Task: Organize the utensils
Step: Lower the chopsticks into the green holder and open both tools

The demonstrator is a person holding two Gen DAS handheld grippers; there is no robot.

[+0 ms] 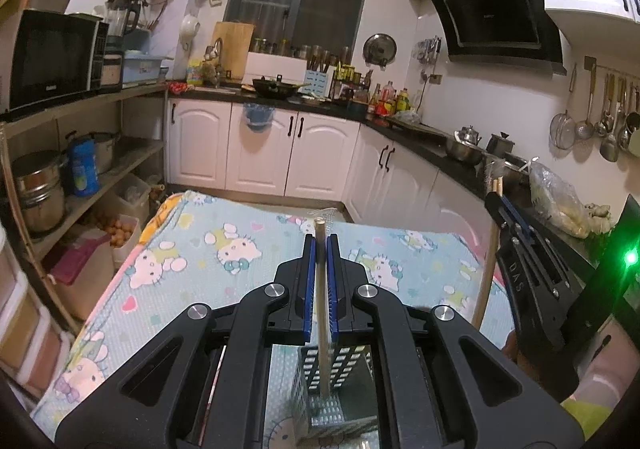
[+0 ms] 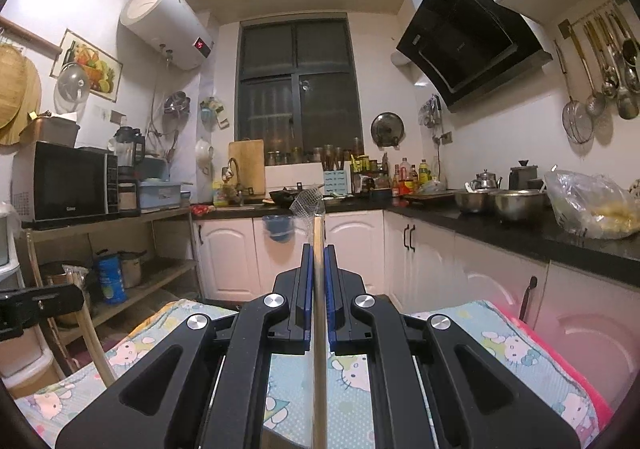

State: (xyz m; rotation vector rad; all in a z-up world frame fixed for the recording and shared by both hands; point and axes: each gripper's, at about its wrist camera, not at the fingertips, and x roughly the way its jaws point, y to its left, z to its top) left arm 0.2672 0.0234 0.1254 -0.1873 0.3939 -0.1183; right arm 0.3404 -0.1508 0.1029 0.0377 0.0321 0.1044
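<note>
The left gripper [image 1: 321,249] clamps a wooden-handled utensil [image 1: 322,329] above a perforated metal holder [image 1: 336,385] on the cartoon-print tabletop [image 1: 200,249], seen only in the left wrist view. The right gripper [image 2: 319,261] pinches a mesh skimmer [image 2: 308,203], its handle upright.

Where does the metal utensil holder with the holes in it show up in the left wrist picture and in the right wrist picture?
Left wrist view: the perforated holder stands at the bottom centre, below the left gripper, which is shut on a wooden-handled utensil reaching down into it.
Right wrist view: the holder is not in it.
Shared landmark: the black range hood, upper right in both.
</note>
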